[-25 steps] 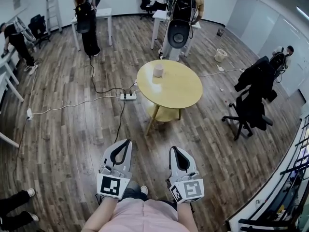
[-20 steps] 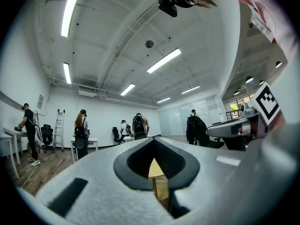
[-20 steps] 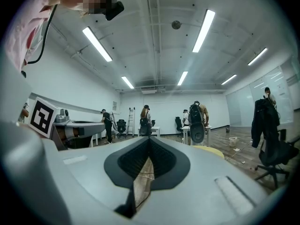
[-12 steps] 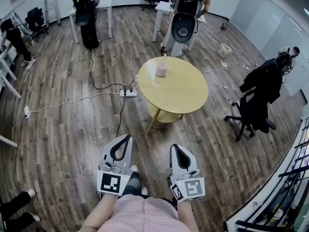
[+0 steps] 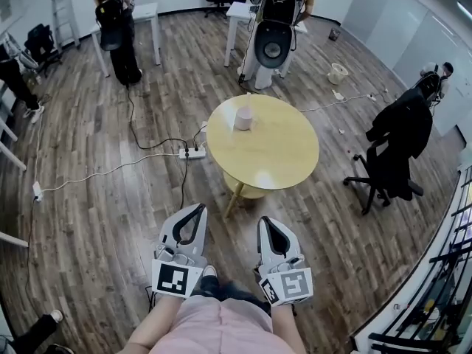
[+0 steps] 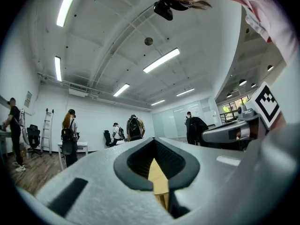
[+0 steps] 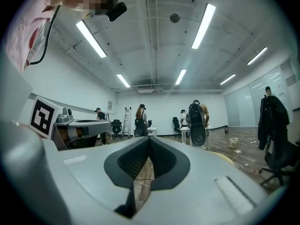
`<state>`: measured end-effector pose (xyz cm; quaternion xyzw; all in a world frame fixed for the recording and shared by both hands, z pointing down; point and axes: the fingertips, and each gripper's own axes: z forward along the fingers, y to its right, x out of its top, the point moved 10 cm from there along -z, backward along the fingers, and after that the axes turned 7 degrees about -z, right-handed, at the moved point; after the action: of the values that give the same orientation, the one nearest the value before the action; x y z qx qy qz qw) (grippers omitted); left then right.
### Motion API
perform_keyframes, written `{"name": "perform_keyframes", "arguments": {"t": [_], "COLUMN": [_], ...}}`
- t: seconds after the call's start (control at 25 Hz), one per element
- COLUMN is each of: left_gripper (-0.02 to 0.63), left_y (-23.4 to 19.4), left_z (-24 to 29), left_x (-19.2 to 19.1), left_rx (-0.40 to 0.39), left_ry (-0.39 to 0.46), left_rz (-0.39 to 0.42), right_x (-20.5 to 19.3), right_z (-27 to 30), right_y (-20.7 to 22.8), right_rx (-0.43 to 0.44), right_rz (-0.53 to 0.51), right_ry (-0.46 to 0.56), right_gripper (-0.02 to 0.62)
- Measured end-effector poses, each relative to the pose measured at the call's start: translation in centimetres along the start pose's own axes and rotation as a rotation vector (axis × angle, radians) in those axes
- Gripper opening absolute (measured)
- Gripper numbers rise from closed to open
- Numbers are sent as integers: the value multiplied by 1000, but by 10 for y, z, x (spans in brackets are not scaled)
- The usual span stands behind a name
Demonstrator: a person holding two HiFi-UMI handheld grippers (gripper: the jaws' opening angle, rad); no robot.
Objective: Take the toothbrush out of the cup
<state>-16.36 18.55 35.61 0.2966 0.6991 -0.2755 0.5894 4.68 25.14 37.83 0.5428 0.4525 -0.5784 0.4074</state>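
Observation:
A pale pink cup (image 5: pixel 243 117) stands on the far left part of a round yellow table (image 5: pixel 276 150) in the head view. The toothbrush in it is too small to make out. My left gripper (image 5: pixel 200 209) and right gripper (image 5: pixel 262 221) are held side by side low in that view, well short of the table and pointing toward it. Both are shut with nothing in them. In the left gripper view the left gripper (image 6: pixel 153 138) has its tips together; the right gripper (image 7: pixel 149 138) shows the same in its own view.
A power strip (image 5: pixel 192 153) and cables lie on the wood floor left of the table. An office chair with a black jacket (image 5: pixel 394 142) stands to the right. Several people and white tables (image 5: pixel 144 13) are at the back. A railing (image 5: pixel 450 271) runs along the right.
The person has walked closer to the yellow table; it now sits nearer and larger in the head view. Both grippers stayed shut, side by side.

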Motion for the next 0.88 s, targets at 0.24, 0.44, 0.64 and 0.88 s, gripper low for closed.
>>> {"name": "perform_keyframes", "arguments": {"t": [0.24,0.44,0.64,0.88], "left_gripper": [-3,-3,-3,-3], "left_y": [-12,-25,-33,-38], "left_z": [21,46,88,139], "left_x": [-8,-15,-23,-24], "left_rx": [-4,28,65,100], "left_ry": [-24,-29,-29,-6], "left_rz": [-8,-19,-30,-28], "right_x": [-3,-6,-13,-9], "right_z": [23,50,83,122], "right_y": [12,29,63,105], "right_rx": [-1,20,52,99], "right_rz": [-6,-8,-3,-16], "right_ry": [-18,-30,-43,-32], "right_gripper": [8,8,8,8]}}
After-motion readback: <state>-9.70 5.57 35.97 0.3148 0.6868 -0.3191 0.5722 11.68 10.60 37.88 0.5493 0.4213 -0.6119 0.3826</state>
